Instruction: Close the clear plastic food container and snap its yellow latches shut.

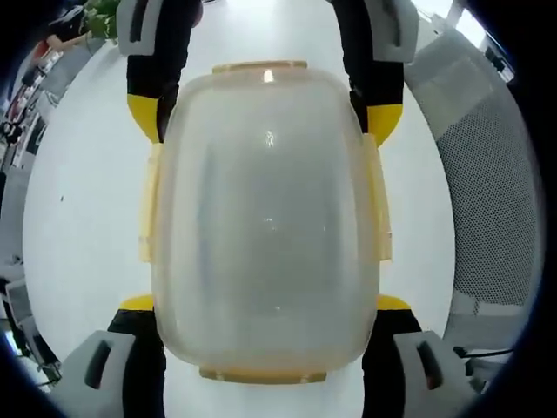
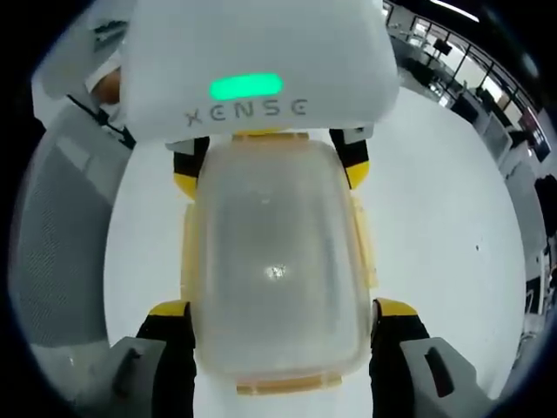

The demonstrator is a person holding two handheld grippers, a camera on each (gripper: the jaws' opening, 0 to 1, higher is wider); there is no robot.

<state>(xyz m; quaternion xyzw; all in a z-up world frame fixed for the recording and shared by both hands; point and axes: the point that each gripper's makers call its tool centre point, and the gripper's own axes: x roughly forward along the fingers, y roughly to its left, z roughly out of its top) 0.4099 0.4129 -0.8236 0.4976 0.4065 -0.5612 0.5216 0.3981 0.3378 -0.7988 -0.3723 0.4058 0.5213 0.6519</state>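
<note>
A white table (image 1: 78,218) carries the work, with a grey mesh chair (image 1: 487,200) off to its right in the left gripper view. On the table lies the clear plastic food container (image 1: 265,218), its lid (image 2: 274,252) seated on top. It sits between the two grippers, which face each other from its two short ends.

The left gripper (image 1: 265,348) has its jaws spread either side of the near end, hugging the container's corners; whether they actually press the plastic I cannot tell. The right gripper (image 2: 277,340) stands likewise spread about the opposite end, and shows at the far end in the left gripper view.

Yellow latches run along the rim: a long one on the right side (image 1: 379,205), one on the left (image 1: 150,209), and short ones at the ends (image 1: 261,66). They look flat against the wall, though whether they are clicked home is unclear.

The closing step seems done, so latching is in hand. Next, each latch needs a firm press downward against the rim.
</note>
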